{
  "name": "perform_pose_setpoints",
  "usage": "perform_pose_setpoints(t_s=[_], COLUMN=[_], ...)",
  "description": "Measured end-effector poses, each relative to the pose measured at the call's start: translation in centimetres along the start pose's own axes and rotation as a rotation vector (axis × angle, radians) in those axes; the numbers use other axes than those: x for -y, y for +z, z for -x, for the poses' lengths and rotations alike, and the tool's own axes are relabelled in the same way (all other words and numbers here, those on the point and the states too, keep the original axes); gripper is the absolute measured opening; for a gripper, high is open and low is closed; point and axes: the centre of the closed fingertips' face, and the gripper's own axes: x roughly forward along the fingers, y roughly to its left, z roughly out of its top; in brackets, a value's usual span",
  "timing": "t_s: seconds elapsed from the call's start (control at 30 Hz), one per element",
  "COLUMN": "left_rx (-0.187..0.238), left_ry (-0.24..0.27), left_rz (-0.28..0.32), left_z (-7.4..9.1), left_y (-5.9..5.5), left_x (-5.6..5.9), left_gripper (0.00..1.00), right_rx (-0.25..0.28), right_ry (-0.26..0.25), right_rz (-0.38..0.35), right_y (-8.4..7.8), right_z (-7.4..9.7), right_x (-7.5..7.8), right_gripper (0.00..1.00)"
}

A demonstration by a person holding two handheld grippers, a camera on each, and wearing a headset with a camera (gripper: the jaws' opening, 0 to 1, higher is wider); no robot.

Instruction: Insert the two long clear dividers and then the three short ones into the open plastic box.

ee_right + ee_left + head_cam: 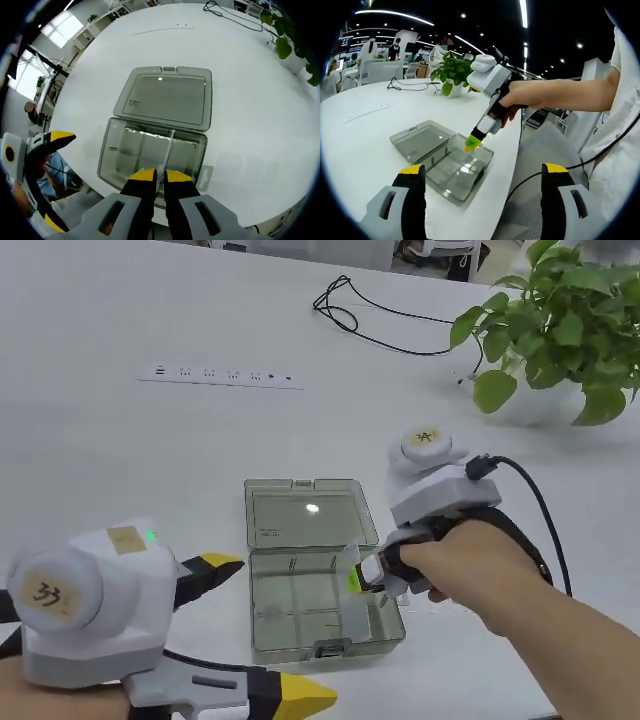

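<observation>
The clear plastic box [262,635] lies open on the white table, its lid [305,515] flat behind the base. Faint clear partitions show inside the base; their number is hard to tell. My right gripper [362,578] reaches down over the base's right part and is shut on a clear divider [169,147], which stands on edge across the base [117,150]. The left gripper view shows that gripper's green-tipped jaws [471,143] just above the box [420,140]. My left gripper [260,630] hovers open at the box's left front, holding nothing.
A white power strip [220,375] and a black cable [380,320] lie at the back of the table. At the back right stands a potted plant [560,320]. The right gripper's own cable [540,510] trails to the right. The table's front edge is close.
</observation>
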Motion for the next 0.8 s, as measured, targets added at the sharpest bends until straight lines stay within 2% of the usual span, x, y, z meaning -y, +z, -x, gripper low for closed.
perform_pose_setpoints(t_s=[0.23,0.8], left_rx=[0.002,0.005], left_ry=[-0.002,0.002], left_rz=[0.002,0.01], left_z=[-0.04,-0.03], left_y=[0.0,-0.07], left_x=[0.06,-0.13], left_gripper=[0.98,0.98], right_rx=[-0.001,0.001], right_ry=[0.019,0.007], right_rz=[-0.039,-0.015], right_y=[0.74,0.43], right_z=[0.63,0.4], right_x=[0.29,0.35], right_gripper=[0.06,0.07])
